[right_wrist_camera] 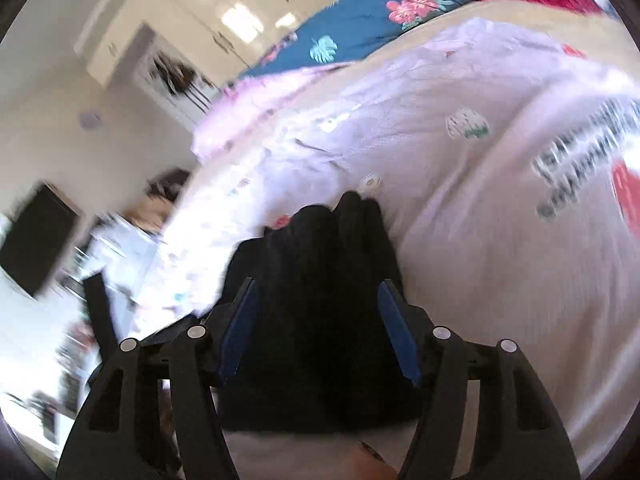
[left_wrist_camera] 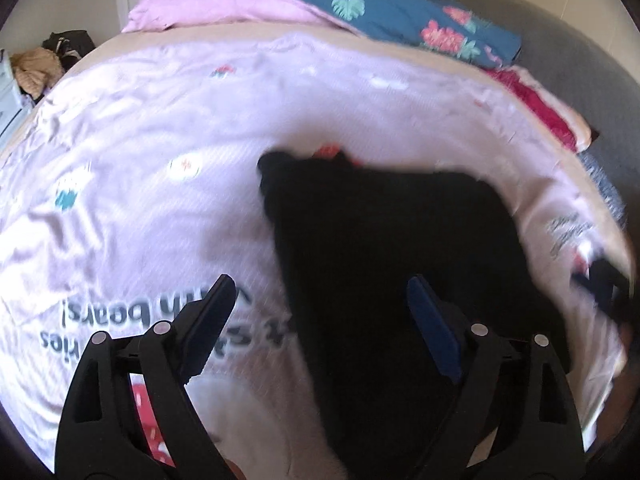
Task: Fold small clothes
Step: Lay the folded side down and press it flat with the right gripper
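A small black garment (left_wrist_camera: 380, 240) lies folded on the pale pink printed bed cover (left_wrist_camera: 160, 152). In the left wrist view my left gripper (left_wrist_camera: 320, 284) hovers over the garment's left edge. Its jaws stand wide apart and hold nothing, and the right finger (left_wrist_camera: 434, 328) is above the black cloth. In the right wrist view the black garment (right_wrist_camera: 320, 248) lies bunched just beyond and beneath my right gripper (right_wrist_camera: 318, 284). Its blue pads (right_wrist_camera: 240, 332) stand apart on either side of the cloth without pressing on it. Both views are motion-blurred.
A blue floral pillow (left_wrist_camera: 380, 4) and a pink one (left_wrist_camera: 208, 12) lie at the head of the bed, with red cloth (left_wrist_camera: 532, 108) by the grey headboard (left_wrist_camera: 580, 60). A heap of clothes (left_wrist_camera: 36, 68) sits off the bed's left side. White wardrobes (right_wrist_camera: 180, 20) stand behind.
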Tool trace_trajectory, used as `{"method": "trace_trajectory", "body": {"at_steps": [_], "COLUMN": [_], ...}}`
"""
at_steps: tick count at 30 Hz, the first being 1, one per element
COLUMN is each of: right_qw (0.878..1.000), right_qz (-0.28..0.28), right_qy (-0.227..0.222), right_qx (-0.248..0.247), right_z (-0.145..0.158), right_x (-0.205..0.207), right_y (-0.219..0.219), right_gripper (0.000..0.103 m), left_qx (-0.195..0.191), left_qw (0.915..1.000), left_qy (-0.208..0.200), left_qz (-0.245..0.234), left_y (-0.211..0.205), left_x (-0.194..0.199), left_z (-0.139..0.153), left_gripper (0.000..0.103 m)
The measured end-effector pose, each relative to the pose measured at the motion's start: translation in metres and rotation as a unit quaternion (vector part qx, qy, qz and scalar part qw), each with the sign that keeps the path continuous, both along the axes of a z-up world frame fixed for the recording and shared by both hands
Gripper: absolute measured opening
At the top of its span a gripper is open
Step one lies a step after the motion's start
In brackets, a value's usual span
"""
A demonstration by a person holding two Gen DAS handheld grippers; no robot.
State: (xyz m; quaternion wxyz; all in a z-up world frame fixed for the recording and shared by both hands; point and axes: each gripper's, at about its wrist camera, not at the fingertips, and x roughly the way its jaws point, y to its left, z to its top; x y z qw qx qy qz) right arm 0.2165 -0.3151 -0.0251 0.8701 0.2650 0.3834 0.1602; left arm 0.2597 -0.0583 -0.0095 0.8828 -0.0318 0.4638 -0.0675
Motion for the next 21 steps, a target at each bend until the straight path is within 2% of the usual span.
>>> {"method": "trace_trajectory", "body": {"at_steps": [4,8,10,12,17,21], "right_qw": [0.998,0.993,0.990,0.989,0.989,0.989], "right_qz": [0.022,0.048,0.058,0.067,0.081,0.070], "right_qy": [0.033,0.057,0.057,0.059,0.001,-0.005], "right_qx": [-0.052,-0.095,-0.111,-0.119,-0.123,-0.127], "right_z": [0.004,-0.011,-0.012,-0.021,-0.005,0.002], "right_x": [0.040,0.073,0.080,0.078,0.064,0.068], "right_y": [0.016,0.039,0.046,0.047,0.040,0.021], "right_gripper": [0.058,0.043,0.032,0.012,0.008,0.008], "left_qx": [-0.014,-0.026,-0.026,-0.027,-0.038,-0.039], "left_qw": [0.9998,0.9995,0.9994,0.9994,0.9985,0.9975], "left_qy": [0.004,0.004,0.003,0.003,0.006,0.003], "left_qz": [-0.011,-0.017,-0.022,-0.024,-0.038,-0.058], "left_y": [-0.004,-0.009,-0.012,-0.014,-0.022,-0.036], "left_x": [-0.008,-0.011,-0.012,-0.012,-0.013,-0.019], "left_z": [-0.009,-0.011,-0.012,-0.014,-0.012,-0.007], "left_gripper": [0.080,0.080,0.080,0.080,0.080,0.080]}}
